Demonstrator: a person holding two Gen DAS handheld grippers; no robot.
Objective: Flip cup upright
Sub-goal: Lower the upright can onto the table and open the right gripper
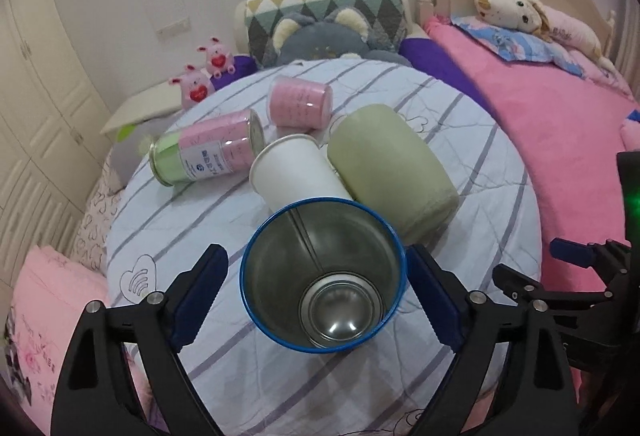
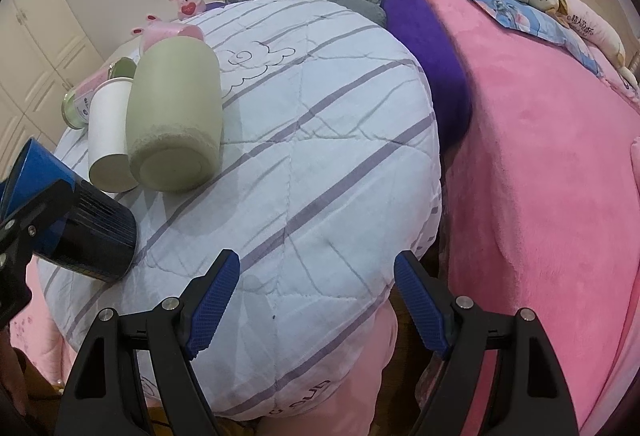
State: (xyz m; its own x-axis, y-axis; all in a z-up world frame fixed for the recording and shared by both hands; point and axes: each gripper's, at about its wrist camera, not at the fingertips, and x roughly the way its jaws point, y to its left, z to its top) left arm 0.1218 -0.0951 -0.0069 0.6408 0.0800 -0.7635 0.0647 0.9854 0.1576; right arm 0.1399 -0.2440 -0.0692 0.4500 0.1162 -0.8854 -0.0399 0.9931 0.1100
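Two grippers are in our hands over a pale striped quilt (image 2: 320, 140). Between the spread blue pads of the left gripper (image 1: 316, 292) sits the blue cup (image 1: 323, 276), mouth toward the camera. We see a thin blue rim, a dull steel-grey inside with a seam running down the wall, and a shiny round bottom. The right pad lies against the cup's rim at about 3 o'clock; the left pad stands a little apart from it at 9 o'clock, so we cannot tell whether the jaws truly clamp it.

From the right wrist view the same cup (image 2: 80, 220) shows at 9 o'clock: a blue upper wall, a dark lower body, tilted, its base low on the quilt, with the left gripper's black frame across it.

The right gripper (image 2: 316, 300) hangs wide open with nothing between its pads, above the near edge of the quilt at 6 o'clock.

Beyond the blue cup, at 12 o'clock in the left wrist view, a white paper cup (image 1: 292, 172) lies on its side, touching a green cup (image 1: 388, 164) lying just beside it at 1 o'clock. A pink and green tin (image 1: 208, 152) lies at 10 o'clock, and a pink tub (image 1: 300, 106) farther back at 12. A pink blanket (image 2: 540, 156) covers the bed at 3 o'clock.
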